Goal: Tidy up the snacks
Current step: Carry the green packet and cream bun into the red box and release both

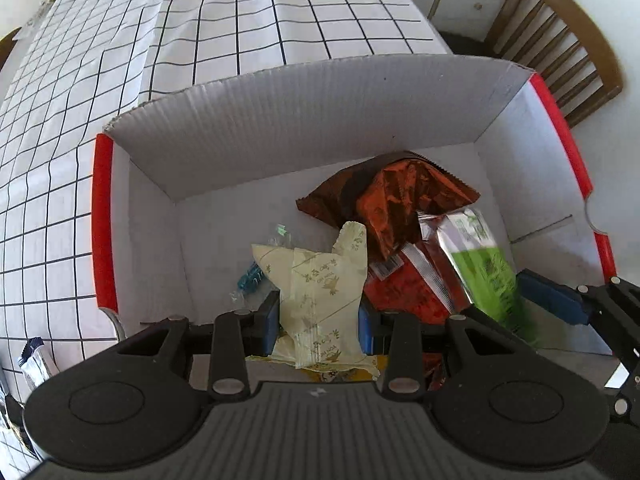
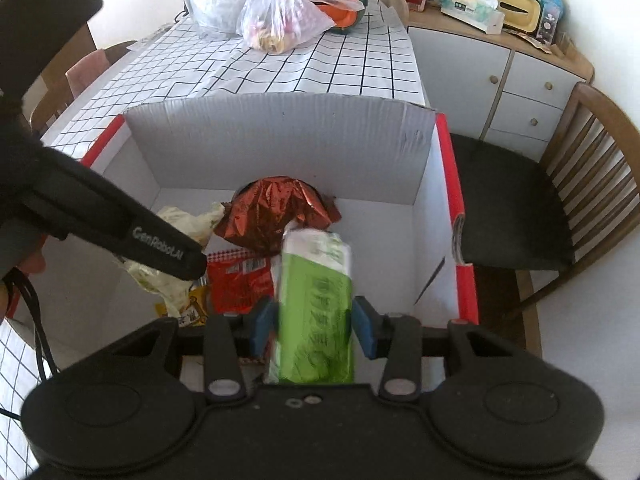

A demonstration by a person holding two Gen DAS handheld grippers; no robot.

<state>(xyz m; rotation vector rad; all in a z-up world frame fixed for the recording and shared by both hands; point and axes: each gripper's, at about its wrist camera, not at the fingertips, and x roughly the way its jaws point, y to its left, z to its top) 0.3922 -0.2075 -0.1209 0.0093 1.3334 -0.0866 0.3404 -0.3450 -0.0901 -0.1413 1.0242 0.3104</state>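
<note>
A white cardboard box with red edges [image 1: 280,128] stands on the checked table; it also shows in the right wrist view [image 2: 280,140]. My left gripper [image 1: 318,320] is shut on a cream snack packet [image 1: 320,280] over the box's near side. My right gripper [image 2: 314,324] is shut on a green snack packet [image 2: 316,300], held inside the box; that packet shows in the left wrist view [image 1: 484,272]. A shiny brown-red packet [image 1: 392,200] and a red packet [image 1: 408,288] lie on the box floor, with a small blue wrapped sweet [image 1: 250,278].
Two tied plastic bags [image 2: 276,20] and an orange container [image 2: 332,4] sit at the table's far end. A wooden chair [image 2: 560,200] stands right of the box, a sideboard [image 2: 500,68] behind it. A dark-and-white packet [image 1: 34,364] lies on the table left of the box.
</note>
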